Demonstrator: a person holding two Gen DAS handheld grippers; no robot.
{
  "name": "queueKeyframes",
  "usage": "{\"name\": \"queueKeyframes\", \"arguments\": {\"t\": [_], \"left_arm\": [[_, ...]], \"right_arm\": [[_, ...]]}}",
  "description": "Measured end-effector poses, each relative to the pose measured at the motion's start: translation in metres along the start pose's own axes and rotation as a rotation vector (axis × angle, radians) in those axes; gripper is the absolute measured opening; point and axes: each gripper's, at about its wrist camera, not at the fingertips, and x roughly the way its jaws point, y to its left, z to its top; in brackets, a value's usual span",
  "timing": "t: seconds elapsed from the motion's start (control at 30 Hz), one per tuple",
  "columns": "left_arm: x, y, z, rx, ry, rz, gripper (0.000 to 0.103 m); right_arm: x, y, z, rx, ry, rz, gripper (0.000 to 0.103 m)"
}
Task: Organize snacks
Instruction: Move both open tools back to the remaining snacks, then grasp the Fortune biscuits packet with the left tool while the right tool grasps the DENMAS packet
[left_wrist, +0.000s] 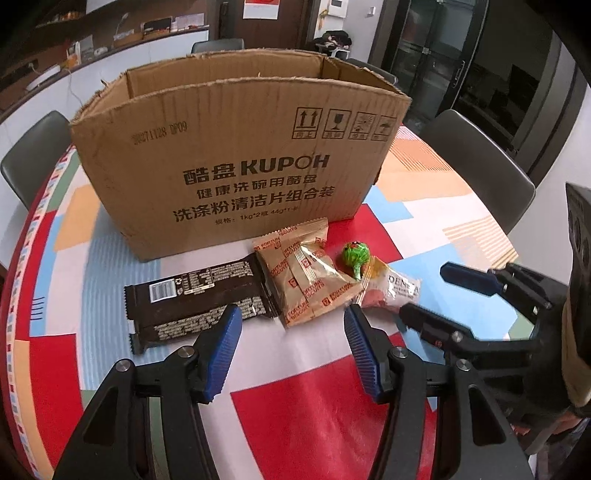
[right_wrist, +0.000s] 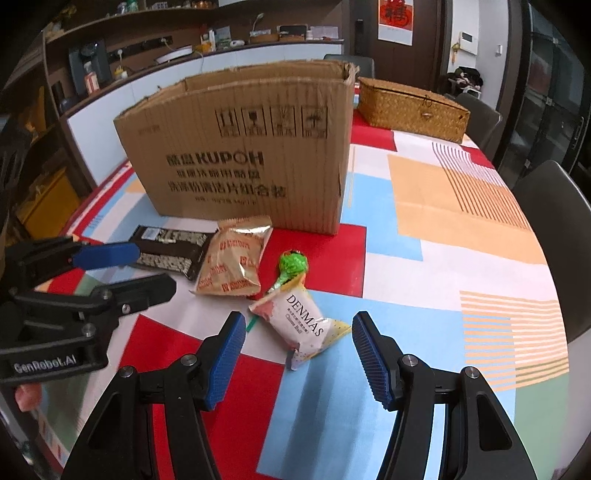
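An open cardboard box (left_wrist: 236, 155) (right_wrist: 243, 147) stands on the patterned table. In front of it lie a dark brown snack bar (left_wrist: 195, 299) (right_wrist: 170, 251), a gold biscuit packet (left_wrist: 303, 273) (right_wrist: 232, 262), a green-wrapped lollipop (left_wrist: 356, 256) (right_wrist: 291, 266) and a white DENMAS packet (left_wrist: 391, 291) (right_wrist: 306, 325). My left gripper (left_wrist: 291, 317) (right_wrist: 151, 267) is open and empty, just short of the bar and gold packet. My right gripper (right_wrist: 299, 325) (left_wrist: 424, 288) is open and empty, with the white packet between its fingers.
A woven basket with a lid (right_wrist: 410, 107) sits at the far right behind the box. Grey chairs (left_wrist: 480, 166) (right_wrist: 554, 236) ring the table. The tablecloth (right_wrist: 443, 236) is bare to the right of the snacks. A counter with clutter runs along the back wall.
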Motion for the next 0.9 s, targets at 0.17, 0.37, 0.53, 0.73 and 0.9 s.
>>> {"name": "queueKeyframes", "arguments": {"t": [0.17, 0.37, 0.53, 0.73, 0.9], "left_arm": [[0.015, 0.0, 0.01, -0.012, 0.018, -0.006, 0.057], [0.033, -0.005, 0.026, -0.014, 0.04, -0.017, 0.057], [0.048, -0.008, 0.035, -0.01, 0.056, -0.008, 0.057], [0.063, -0.007, 0.038, -0.013, 0.086, 0.004, 0.056], [0.072, -0.002, 0.039, -0.025, 0.103, 0.002, 0.056]], "right_arm": [[0.009, 0.0, 0.0, -0.013, 0.015, 0.004, 0.061], [0.016, -0.004, 0.002, -0.006, 0.026, 0.015, 0.061], [0.021, -0.007, 0.003, 0.002, 0.04, 0.024, 0.056], [0.026, -0.011, 0.003, 0.016, 0.049, 0.033, 0.054], [0.03, -0.013, 0.006, 0.031, 0.05, 0.039, 0.052]]}}
